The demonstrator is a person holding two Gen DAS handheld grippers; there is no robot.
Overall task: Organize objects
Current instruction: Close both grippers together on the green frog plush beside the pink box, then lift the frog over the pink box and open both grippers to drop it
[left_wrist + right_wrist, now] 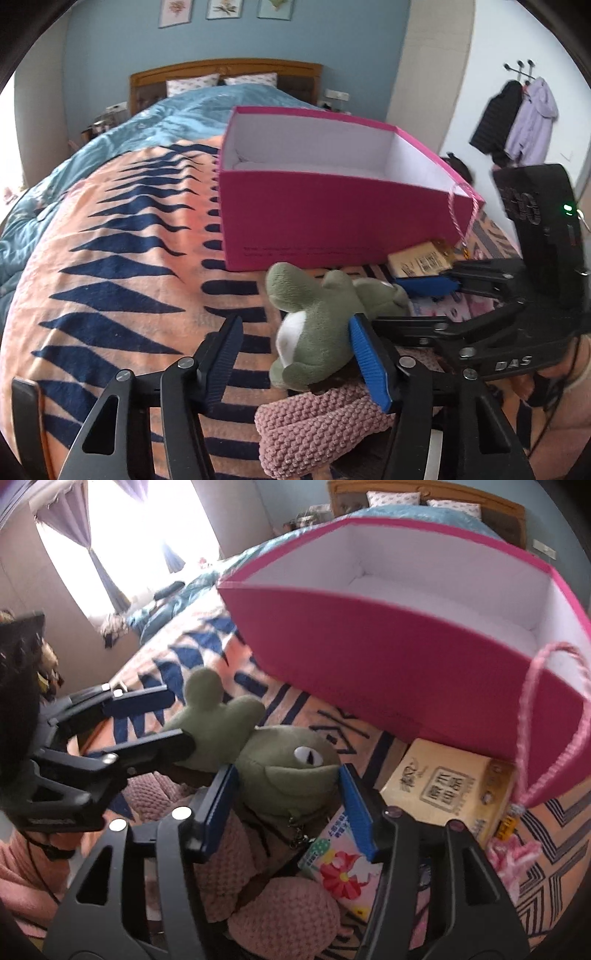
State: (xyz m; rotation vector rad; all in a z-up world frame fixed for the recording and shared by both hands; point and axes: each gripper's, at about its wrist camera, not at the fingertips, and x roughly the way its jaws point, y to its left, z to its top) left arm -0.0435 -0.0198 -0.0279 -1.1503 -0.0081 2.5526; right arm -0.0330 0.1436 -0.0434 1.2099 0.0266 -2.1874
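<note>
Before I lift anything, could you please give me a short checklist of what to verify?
1. Right gripper on the plush toy: both pads touch its head. Ok.
2. Left gripper on the toy: one pad touches it, the other stands apart. Not ok.
3. Pink box open, nothing visible inside. Ok.
4. Cord handle hangs outside the box corner, clear of the opening. Ok.
5. Toy's chain free of the knitted cloth underneath. Cannot tell.
</note>
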